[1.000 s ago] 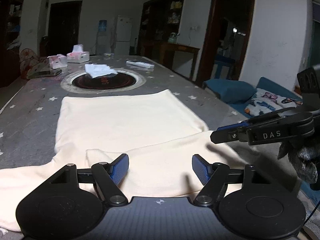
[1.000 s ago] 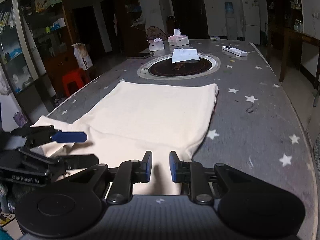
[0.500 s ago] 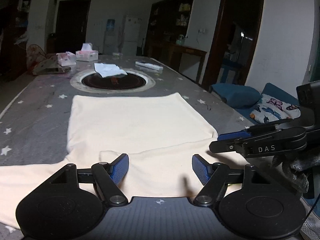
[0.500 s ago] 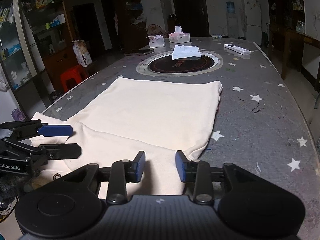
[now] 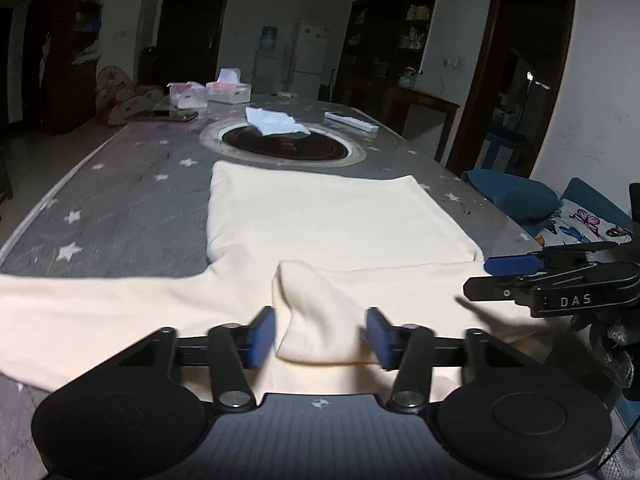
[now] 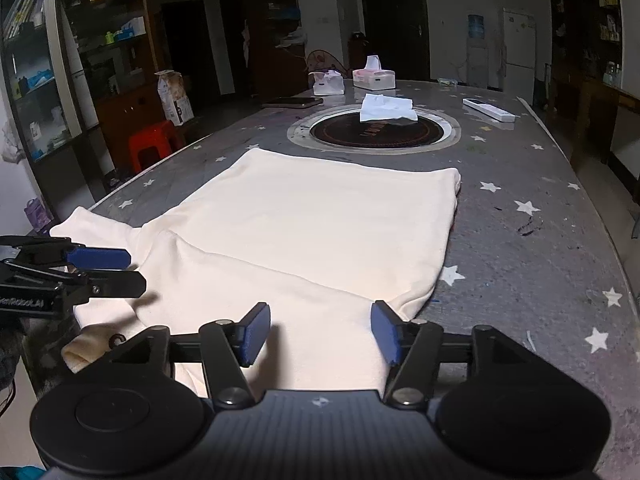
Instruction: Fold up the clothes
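A cream garment point(image 5: 340, 216) lies spread on the grey star-patterned table point(image 5: 132, 208), its near part folded over. My left gripper point(image 5: 321, 336) sits at the near edge of it. Its jaws are closing, and a raised fold of the cloth point(image 5: 316, 312) stands between the blue pads point(image 5: 262, 336), which still stand wide apart. My right gripper point(image 6: 320, 332) hovers over the garment's point(image 6: 320, 220) near right corner. Its jaws are opening and the cloth lies flat below them, not gripped. Each gripper also shows in the other's view: the right gripper point(image 5: 476, 278) and the left gripper point(image 6: 136, 271).
A round dark inset point(image 6: 376, 132) with a white tissue point(image 6: 386, 108) on it lies beyond the garment. Tissue boxes point(image 6: 374, 78), a phone point(image 6: 292, 102) and a remote point(image 6: 488, 110) sit further back. A red stool point(image 6: 154, 144) stands left of the table, blue cushions point(image 5: 516, 196) to the right.
The left jaws have narrowed and a fold of cloth has bunched up between them; that gripper slid left along the garment. The right jaws have spread apart off the cloth.
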